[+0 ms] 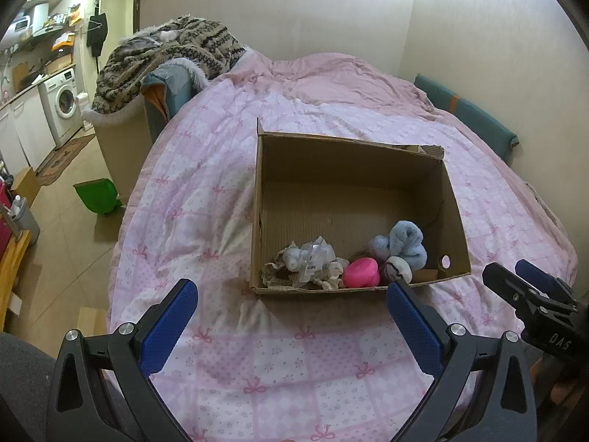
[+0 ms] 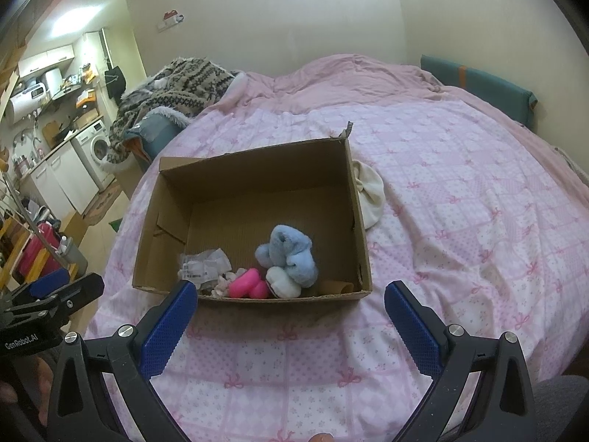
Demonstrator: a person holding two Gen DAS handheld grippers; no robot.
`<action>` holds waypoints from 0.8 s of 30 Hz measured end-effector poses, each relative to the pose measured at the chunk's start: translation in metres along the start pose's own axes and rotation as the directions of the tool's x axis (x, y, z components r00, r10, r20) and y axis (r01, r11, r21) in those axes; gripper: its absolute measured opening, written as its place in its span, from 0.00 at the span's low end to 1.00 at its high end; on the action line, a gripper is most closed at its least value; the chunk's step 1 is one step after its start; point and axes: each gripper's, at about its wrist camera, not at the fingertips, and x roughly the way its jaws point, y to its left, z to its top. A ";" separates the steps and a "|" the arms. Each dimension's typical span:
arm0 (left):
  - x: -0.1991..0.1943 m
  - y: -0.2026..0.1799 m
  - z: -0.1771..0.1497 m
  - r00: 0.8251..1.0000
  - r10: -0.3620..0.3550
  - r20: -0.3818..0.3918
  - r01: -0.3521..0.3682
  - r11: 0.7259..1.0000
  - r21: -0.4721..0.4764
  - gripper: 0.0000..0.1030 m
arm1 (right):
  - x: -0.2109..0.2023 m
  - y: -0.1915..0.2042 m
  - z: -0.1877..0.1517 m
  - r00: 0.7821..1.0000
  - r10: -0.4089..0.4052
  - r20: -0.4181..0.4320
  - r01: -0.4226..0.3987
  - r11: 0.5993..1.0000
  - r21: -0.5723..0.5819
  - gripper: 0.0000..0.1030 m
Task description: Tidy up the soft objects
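Note:
An open cardboard box [image 1: 452, 199] [image 2: 359, 217] sits on the pink bedspread. Along its near wall lie a light blue plush [image 1: 403, 245] [image 2: 291, 254], a pink round item [image 1: 362, 272] [image 2: 248, 283], a white soft ball [image 1: 399, 269] [image 2: 281, 281], a clear plastic packet [image 1: 313, 256] [image 2: 206, 267] and a beige knotted cloth [image 1: 279, 274]. A cream cloth [image 2: 370, 191] lies on the bed against the box's right wall. My left gripper [image 1: 291, 294] is open before the box, nothing between its fingers. My right gripper [image 2: 291, 294] is open too, likewise in front of the box.
The pink patterned bedspread [image 1: 257, 361] [image 2: 460, 221] covers the bed. A patterned blanket [image 1: 165, 55] is heaped at the far left corner. A green bin [image 1: 97, 197] stands on the floor left of the bed, with a washing machine [image 1: 62, 103] beyond.

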 end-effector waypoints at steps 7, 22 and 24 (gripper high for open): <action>0.002 0.002 -0.002 1.000 -0.001 -0.006 0.001 1.000 -0.003 0.99 | -0.002 -0.001 0.002 1.000 -0.001 0.010 0.001 1.000 0.005 1.00; 0.003 0.002 -0.002 1.000 0.000 -0.007 0.000 1.000 -0.003 0.99 | -0.004 -0.002 0.002 1.000 -0.002 0.022 0.001 1.000 0.010 1.00; 0.003 0.002 -0.002 1.000 -0.001 -0.007 0.001 1.000 -0.002 0.99 | -0.004 -0.002 0.002 1.000 -0.002 0.021 0.002 1.000 0.011 1.00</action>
